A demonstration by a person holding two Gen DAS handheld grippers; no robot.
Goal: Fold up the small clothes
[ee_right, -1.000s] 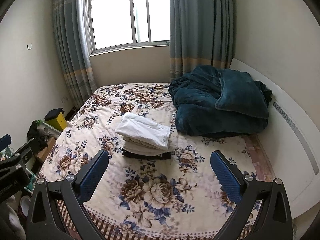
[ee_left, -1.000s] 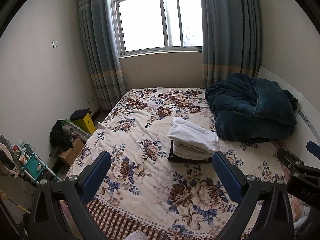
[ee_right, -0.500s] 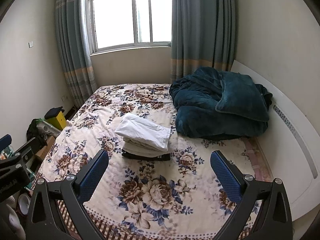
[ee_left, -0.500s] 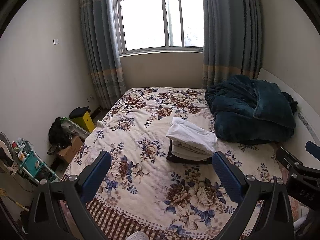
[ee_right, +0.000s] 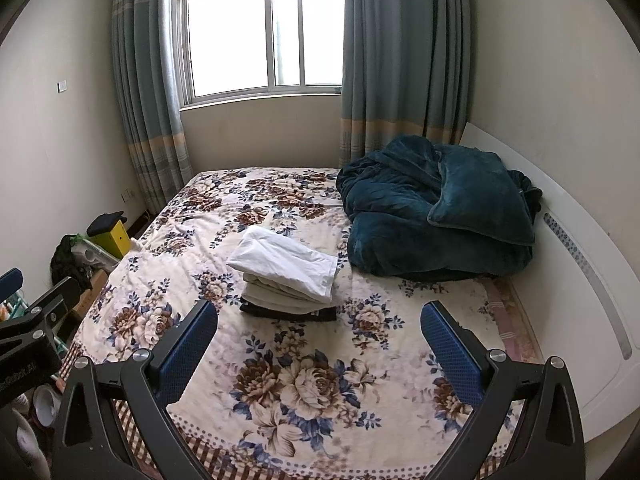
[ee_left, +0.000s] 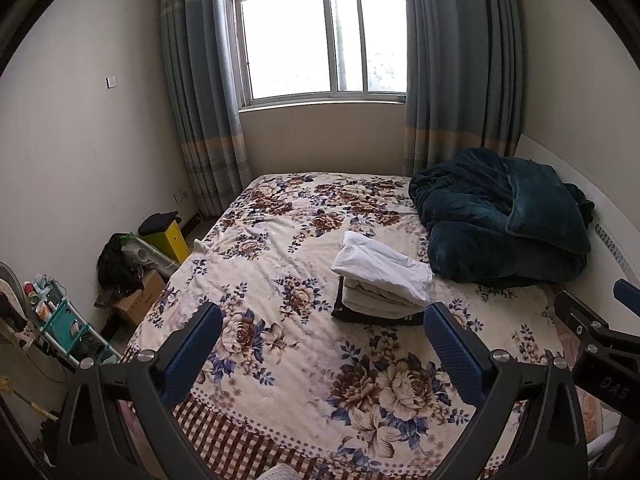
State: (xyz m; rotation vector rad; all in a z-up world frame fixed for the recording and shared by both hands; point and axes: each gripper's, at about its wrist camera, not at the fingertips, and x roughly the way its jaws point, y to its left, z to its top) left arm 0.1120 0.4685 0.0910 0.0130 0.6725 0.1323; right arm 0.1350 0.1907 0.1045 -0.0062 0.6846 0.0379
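A small stack of folded clothes (ee_left: 380, 284) sits near the middle of a bed covered with a cream floral bedspread (ee_left: 280, 280). The stack has a white folded garment (ee_right: 286, 262) on top, cream folded pieces beneath it, and a flat black garment (ee_right: 288, 313) at the bottom, touching the bedspread. The white top piece lies slightly askew, its corner overhanging the layers below.

Just beside the stack, toward the headboard side, lies a heaped dark teal plush blanket (ee_left: 504, 216), resting against a white headboard (ee_right: 580, 280).

The left tongs (ee_left: 320, 348) hover above the foot of the bed, well apart from the stack, their blue-padded fingers (ee_left: 192, 352) spread wide with nothing between them. The right tongs (ee_right: 318, 346) hover likewise over the bed's near edge, blue pads spread wide and holding nothing. Each tool's black frame shows at the edge of the other's view.

Behind the bed is a bright window (ee_left: 316, 36) flanked by grey-blue striped curtains (ee_left: 200, 92). On the floor along the left wall are a yellow box (ee_left: 170, 236), a brown cardboard carton (ee_left: 138, 300), a dark bundle of cloth (ee_left: 114, 264) and a teal wire rack (ee_left: 60, 320) holding small items.
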